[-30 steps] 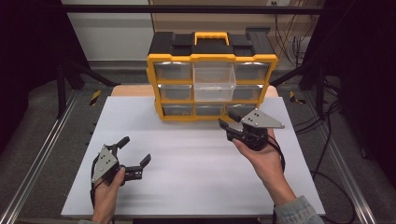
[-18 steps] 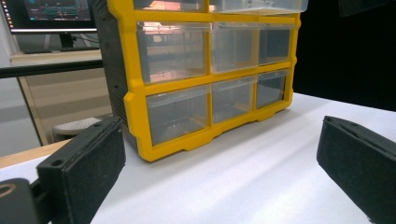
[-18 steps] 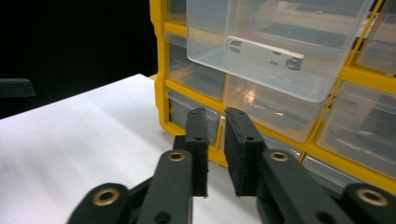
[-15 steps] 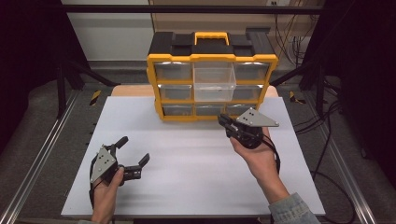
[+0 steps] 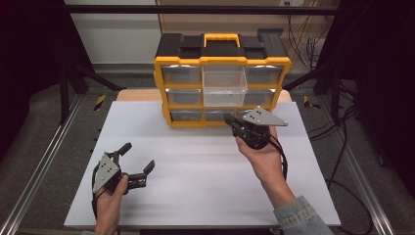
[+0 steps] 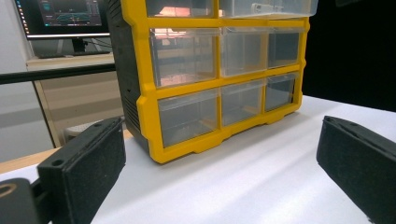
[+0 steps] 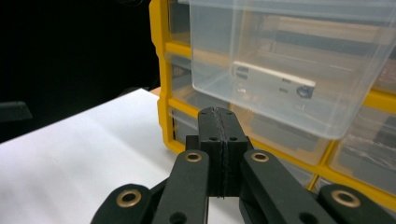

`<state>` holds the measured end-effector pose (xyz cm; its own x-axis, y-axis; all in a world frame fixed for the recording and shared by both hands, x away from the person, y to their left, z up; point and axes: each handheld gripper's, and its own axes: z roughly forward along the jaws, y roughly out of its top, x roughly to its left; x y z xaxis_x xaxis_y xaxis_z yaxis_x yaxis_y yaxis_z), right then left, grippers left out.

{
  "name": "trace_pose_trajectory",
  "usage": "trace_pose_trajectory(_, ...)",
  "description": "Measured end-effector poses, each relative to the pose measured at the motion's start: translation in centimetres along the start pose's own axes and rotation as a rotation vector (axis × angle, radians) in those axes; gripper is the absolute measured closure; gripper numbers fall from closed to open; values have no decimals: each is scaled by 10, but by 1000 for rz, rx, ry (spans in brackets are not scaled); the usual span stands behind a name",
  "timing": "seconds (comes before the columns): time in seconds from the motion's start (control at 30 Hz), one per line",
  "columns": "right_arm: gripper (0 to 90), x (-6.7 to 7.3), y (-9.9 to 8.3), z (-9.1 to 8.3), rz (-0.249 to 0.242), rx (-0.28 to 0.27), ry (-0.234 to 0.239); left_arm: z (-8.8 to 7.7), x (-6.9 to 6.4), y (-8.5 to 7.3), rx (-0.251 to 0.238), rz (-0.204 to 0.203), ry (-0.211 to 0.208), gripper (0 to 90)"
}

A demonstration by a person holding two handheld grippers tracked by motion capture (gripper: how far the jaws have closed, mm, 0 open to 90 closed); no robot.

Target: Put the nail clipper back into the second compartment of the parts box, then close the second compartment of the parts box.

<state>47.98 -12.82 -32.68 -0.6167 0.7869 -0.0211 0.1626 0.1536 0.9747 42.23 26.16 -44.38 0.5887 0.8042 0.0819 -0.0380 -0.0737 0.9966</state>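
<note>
The yellow-and-black drawer organiser [image 5: 222, 78] stands at the far edge of the white worktop [image 5: 195, 161], front facing the person. Its top-centre clear drawer [image 5: 224, 85] is pulled out and projects past the frame; the other drawers sit flush.

The right gripper [image 5: 230, 119] is held just in front of the organiser's bottom row, below the pulled-out drawer and close to the frame, not touching it. Its fingers [image 7: 212, 135] have just been closing and now meet pad to pad with nothing between them. In the right gripper view the drawer [image 7: 299, 60] hangs above and just beyond the fingertips, and a flat pale part with a round hole lies on the drawer floor.

The left gripper [image 5: 138, 157] rests low over the near-left area of the worktop, well apart from the organiser. Its fingers [image 6: 86, 170] stand wide open and hold nothing; the organiser [image 6: 210, 79] appears between them farther off.
</note>
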Motion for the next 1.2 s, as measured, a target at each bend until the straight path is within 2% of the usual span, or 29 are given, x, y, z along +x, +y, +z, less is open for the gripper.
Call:
trace_pose_trajectory(0.3,900,1,5,7,9,-14,-38,0,-1,0,-2,5,10,14)
trace_pose_trajectory(0.5,900,-1,6,12,20,-10,-40,-1,1,0,-4,8,21,15)
trace_pose_trajectory(0.6,900,-2,7,13,18,-18,-59,-3,3,1,10,36,29,15)
trace_pose_trajectory(0.8,900,-3,7,15,25,-21,-67,-2,4,0,5,11,12,14)
trace_pose_trajectory(0.9,900,-3,7,18,27,-17,-69,-2,4,-1,-7,-21,7,14)
trace_pose_trajectory(1.2,900,-8,10,25,33,-16,-75,-1,6,-2,3,-35,-1,13)
